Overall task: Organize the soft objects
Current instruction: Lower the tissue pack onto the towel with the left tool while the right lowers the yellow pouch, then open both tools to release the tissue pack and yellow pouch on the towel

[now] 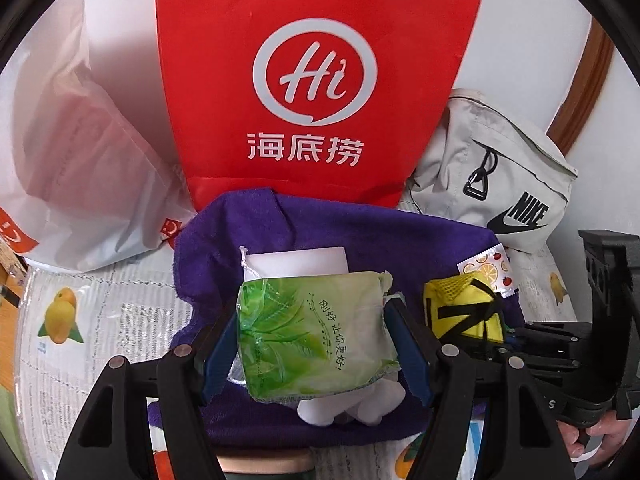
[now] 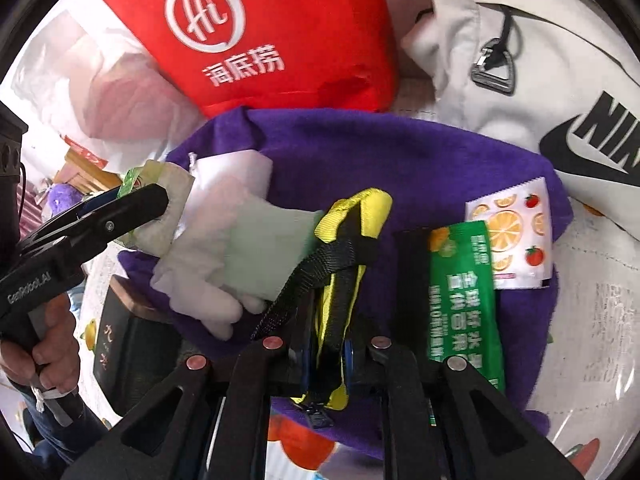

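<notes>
Glossy plastic tissue pack on fuzzy purple cloth towel

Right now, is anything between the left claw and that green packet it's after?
No. The green packet already sits between the left claw's pads, gripped on both sides above the purple towel.

I see a purple towel at centre frame, a red bag with white lettering above, a pale green leaf-printed packet, a yellow pouch with black straps, and an orange-slice patterned sachet at right
</notes>
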The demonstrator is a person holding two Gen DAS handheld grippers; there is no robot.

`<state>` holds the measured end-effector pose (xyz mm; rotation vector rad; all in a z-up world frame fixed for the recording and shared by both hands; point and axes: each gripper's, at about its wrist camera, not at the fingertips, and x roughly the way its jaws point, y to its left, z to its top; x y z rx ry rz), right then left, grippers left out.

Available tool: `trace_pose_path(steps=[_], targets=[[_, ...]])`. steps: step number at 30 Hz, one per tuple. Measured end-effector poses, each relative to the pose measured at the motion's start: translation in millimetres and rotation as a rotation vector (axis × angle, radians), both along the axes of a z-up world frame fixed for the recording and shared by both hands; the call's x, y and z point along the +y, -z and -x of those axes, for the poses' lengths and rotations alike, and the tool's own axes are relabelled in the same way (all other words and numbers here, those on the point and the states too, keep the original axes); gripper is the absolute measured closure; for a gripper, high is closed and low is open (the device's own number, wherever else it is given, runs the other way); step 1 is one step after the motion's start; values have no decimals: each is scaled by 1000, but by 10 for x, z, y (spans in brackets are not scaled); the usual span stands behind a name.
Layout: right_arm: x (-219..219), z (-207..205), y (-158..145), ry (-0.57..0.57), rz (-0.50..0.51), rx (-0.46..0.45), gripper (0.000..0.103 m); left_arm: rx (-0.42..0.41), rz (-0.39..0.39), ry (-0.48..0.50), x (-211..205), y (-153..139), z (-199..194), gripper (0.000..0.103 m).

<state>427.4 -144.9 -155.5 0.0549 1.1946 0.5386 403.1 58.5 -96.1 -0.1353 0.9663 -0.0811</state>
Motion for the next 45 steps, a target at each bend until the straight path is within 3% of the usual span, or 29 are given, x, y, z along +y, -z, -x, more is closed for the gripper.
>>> trace_pose_path(steps=[4, 9, 19, 29, 40, 45], targets=[[-54, -9, -12, 17, 42, -10, 79, 22, -6, -15, 20, 102, -56, 34], [-141, -6, -153, 49, 117, -87, 48, 58, -1, -14, -3, 235, -127, 33], [-212, 14, -294, 64, 139, -138, 48, 110, 42, -18, -49, 285, -192, 24], [-245, 244, -533, 80, 167, -190, 48, 21, 78, -6, -59, -102, 19, 22], [-410, 984, -805, 102, 114, -236, 48, -20, -11, 8, -203, -435, 349, 22], [-460, 1399, -840, 87, 100, -254, 48, 0, -1, 24, -242, -510, 635, 22]])
